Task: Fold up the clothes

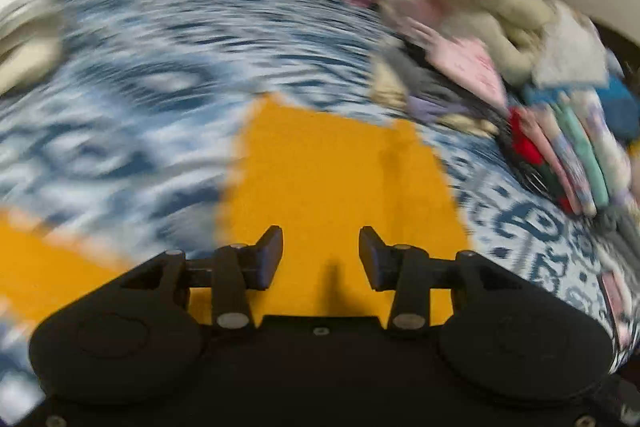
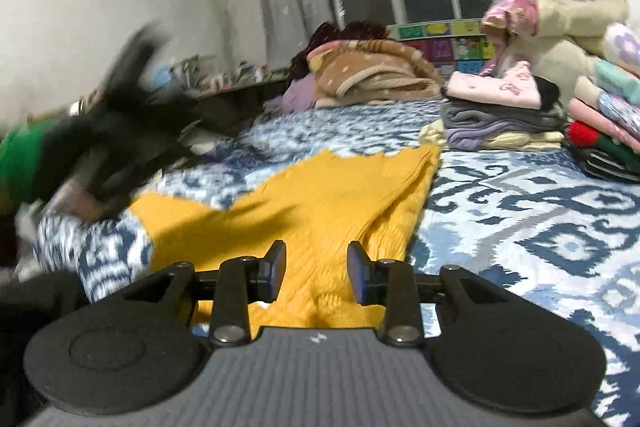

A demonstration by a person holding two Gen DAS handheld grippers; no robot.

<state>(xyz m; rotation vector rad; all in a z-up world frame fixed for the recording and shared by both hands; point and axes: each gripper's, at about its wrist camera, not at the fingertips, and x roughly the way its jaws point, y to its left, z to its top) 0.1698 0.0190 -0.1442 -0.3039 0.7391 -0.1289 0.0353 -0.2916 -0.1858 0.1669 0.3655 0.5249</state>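
A yellow knitted garment (image 2: 320,203) lies flat on the blue and white patterned bed cover (image 2: 540,227). My right gripper (image 2: 317,269) is open and empty, low over the garment's near edge. In the left wrist view the same yellow garment (image 1: 336,179) lies under my left gripper (image 1: 321,257), which is open and empty; this view is motion-blurred. The left gripper and its holder's green-sleeved arm show as a dark blur at the left of the right wrist view (image 2: 120,131).
Stacks of folded clothes (image 2: 504,115) stand at the right of the bed, also in the left wrist view (image 1: 560,131). A brown blanket heap (image 2: 372,71) lies at the far end. A white bundle (image 1: 24,23) sits at the left.
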